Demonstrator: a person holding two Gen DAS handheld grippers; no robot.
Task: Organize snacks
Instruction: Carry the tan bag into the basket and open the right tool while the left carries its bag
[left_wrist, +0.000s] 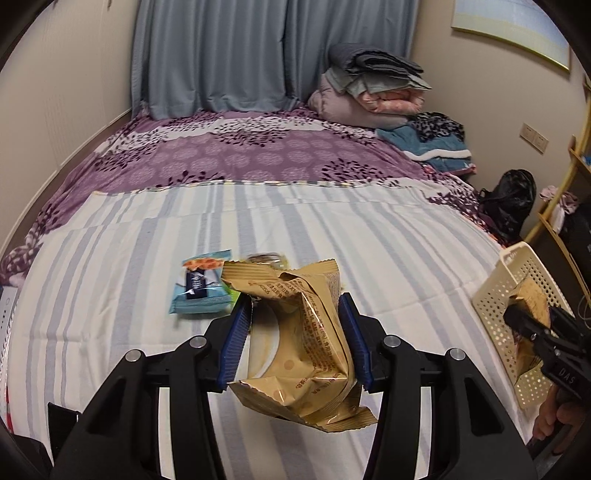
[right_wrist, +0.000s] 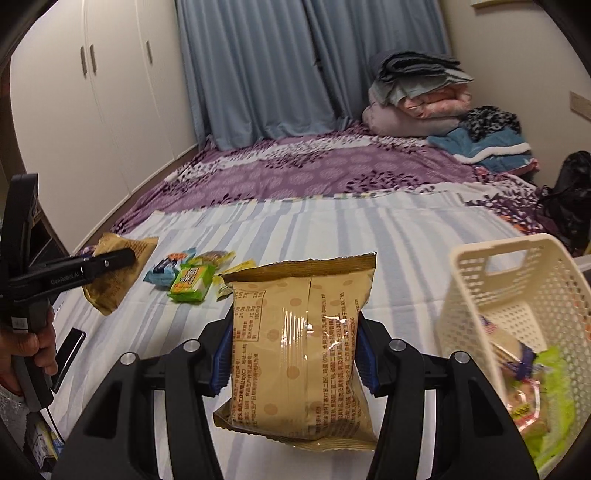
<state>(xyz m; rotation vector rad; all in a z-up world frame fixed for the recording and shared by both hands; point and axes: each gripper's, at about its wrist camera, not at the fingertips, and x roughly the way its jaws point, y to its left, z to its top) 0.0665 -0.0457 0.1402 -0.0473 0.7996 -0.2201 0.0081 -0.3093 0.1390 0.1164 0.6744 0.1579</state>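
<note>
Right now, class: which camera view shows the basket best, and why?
The right wrist view: the basket shows its rim, handle slot and snacks inside. The left wrist view catches only its perforated wall at the edge, partly behind the right tongs.

A home bedroom — a wide bed (left_wrist: 258, 158) under a purple floral sheet and striped cover, blue curtains (right_wrist: 258, 66) behind it, folded quilts (left_wrist: 369, 92) piled in the corner, white wardrobe doors (right_wrist: 92, 92) along one wall.
</note>
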